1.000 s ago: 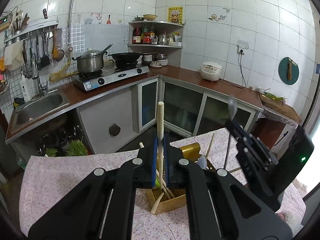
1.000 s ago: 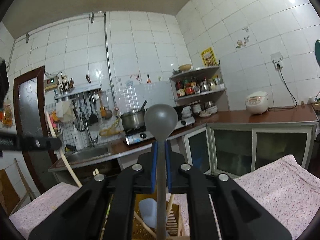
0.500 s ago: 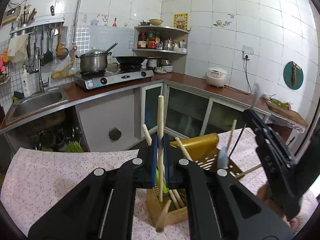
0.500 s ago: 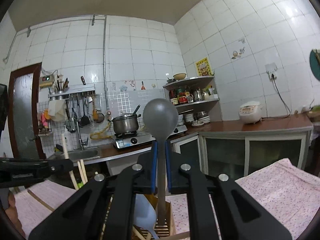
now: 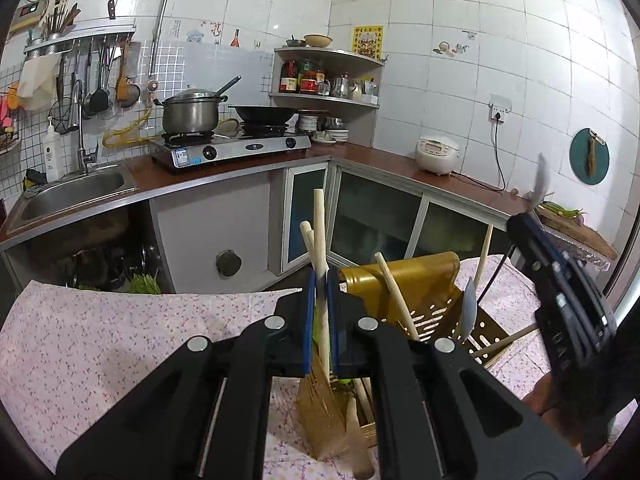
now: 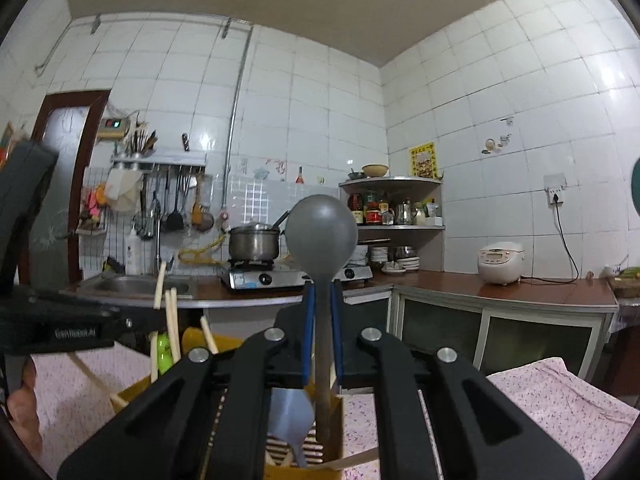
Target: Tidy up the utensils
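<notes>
My left gripper is shut on a pale wooden stick that stands upright, its lower end inside the golden slotted utensil holder on the floral tablecloth. The holder also carries several wooden sticks and a pale blue spoon. My right gripper is shut on the handle of a grey ladle, bowl end up, its lower end down in the holder beside a blue spoon. The right gripper shows at the right of the left wrist view; the left gripper shows at the left of the right wrist view.
The holder stands on a table with a pink floral cloth. Behind are a counter with a sink, a gas stove with a pot and wok, a corner shelf, and a rice cooker. A hand holds the left gripper.
The left gripper came down with the stick, and the holder now lies close beneath it. The right gripper rolled a little and sank, with the ladle's handle lower in the holder.
</notes>
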